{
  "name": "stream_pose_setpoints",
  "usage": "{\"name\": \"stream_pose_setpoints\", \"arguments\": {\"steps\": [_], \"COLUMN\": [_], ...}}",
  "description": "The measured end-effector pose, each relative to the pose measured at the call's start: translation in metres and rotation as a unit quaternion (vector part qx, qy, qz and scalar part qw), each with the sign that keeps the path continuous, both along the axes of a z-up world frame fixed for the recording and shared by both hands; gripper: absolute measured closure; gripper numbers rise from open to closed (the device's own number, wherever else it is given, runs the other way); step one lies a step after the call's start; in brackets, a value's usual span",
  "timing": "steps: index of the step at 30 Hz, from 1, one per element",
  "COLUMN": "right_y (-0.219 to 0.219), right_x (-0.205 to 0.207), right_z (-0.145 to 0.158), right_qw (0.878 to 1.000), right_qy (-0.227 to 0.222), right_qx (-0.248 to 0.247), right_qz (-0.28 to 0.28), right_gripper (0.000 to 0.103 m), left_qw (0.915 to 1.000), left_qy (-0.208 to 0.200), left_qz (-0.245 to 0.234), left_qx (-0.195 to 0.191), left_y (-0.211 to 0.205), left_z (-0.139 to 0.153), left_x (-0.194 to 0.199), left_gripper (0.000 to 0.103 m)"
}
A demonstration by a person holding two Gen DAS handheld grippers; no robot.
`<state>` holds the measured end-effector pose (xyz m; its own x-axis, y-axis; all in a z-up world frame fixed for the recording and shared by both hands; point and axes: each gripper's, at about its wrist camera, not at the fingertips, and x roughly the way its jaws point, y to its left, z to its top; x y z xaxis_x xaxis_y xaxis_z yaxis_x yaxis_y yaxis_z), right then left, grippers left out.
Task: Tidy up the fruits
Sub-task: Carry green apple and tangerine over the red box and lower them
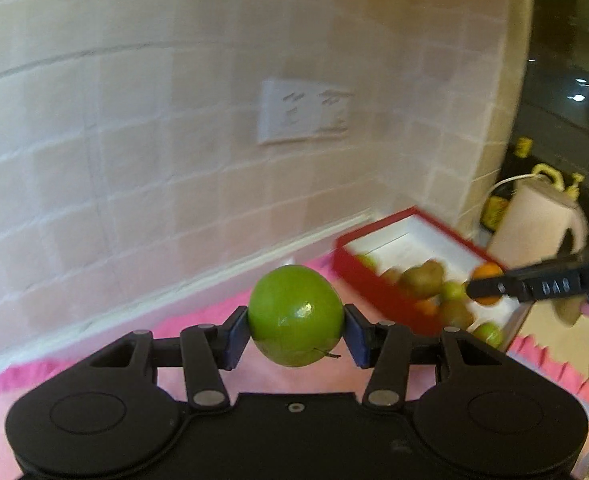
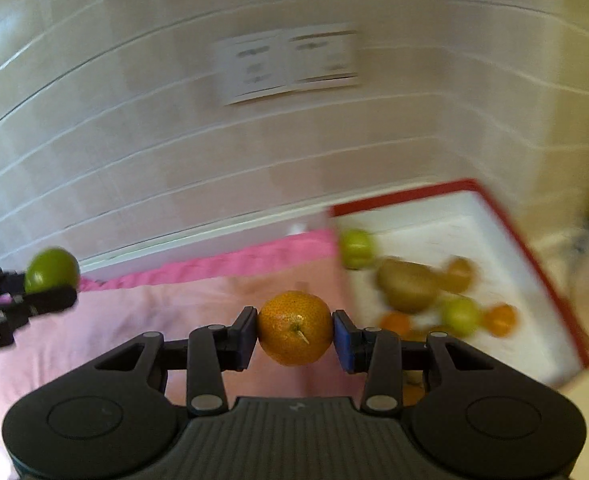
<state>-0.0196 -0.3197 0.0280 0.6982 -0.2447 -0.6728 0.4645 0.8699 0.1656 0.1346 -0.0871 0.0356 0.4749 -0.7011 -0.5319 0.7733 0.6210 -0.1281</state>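
**Two fruits up, most of the box left to sort**

My left gripper (image 1: 295, 326) is clamped on a lime (image 1: 295, 314), held at centre frame above the pink cloth (image 1: 198, 316). My right gripper (image 2: 294, 334) is clamped on an orange (image 2: 294, 327), also lifted clear of the cloth, with the red box (image 2: 550, 280) off at the right of its view.

By my reckoning the job is early. The box holds a mixed heap: kiwis (image 2: 408, 286), more oranges, more limes, all jumbled toward its near end. I see no sorted group on the cloth in either view, so where these two will go I cannot tell.

The lime is smooth and glossy green, with a short stem stub low down. The orange is pebbled, its stem end facing me. Both sit squarely between the blue pads (image 1: 236, 336), gripped at their widest.
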Motion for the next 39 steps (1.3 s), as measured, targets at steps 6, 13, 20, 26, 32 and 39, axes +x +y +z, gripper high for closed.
{"name": "stream_pose_setpoints", "arguments": {"steps": [6,13,20,26,32,39], "right_y": [-0.042,-0.090,-0.140,-0.154,-0.166,-0.175], "right_x": [-0.068,-0.107,-0.090,-0.055,-0.036,-0.028], "right_z": [0.013,-0.003,-0.055,-0.079,-0.105,-0.114], "right_qw": [0.997,0.992,0.988,0.994,0.995,0.995], "right_qy": [-0.016,-0.019,-0.028,0.021,0.055,0.073], "right_qx": [-0.002,0.009,0.102,0.066,0.060,0.061], "right_qz": [-0.077,-0.125,-0.115,-0.079,-0.054,-0.030], "right_gripper": [0.061,0.061,0.061,0.061,0.060,0.060], "left_qw": [0.9985,0.9891,0.9765,0.9746,0.9738,0.9792], "left_qy": [-0.004,0.057,0.167,0.181,0.206,0.197], "left_qz": [-0.030,-0.029,-0.023,-0.039,-0.026,-0.012], "left_qx": [-0.046,-0.133,-0.134,-0.126,-0.094,-0.045], "left_y": [-0.047,-0.119,-0.209,-0.262,-0.308,-0.342], "left_z": [0.019,0.003,-0.064,-0.077,-0.093,-0.108], "left_x": [-0.003,0.002,-0.001,-0.010,-0.008,-0.007], "left_gripper": [0.043,0.043,0.044,0.044,0.044,0.044]}}
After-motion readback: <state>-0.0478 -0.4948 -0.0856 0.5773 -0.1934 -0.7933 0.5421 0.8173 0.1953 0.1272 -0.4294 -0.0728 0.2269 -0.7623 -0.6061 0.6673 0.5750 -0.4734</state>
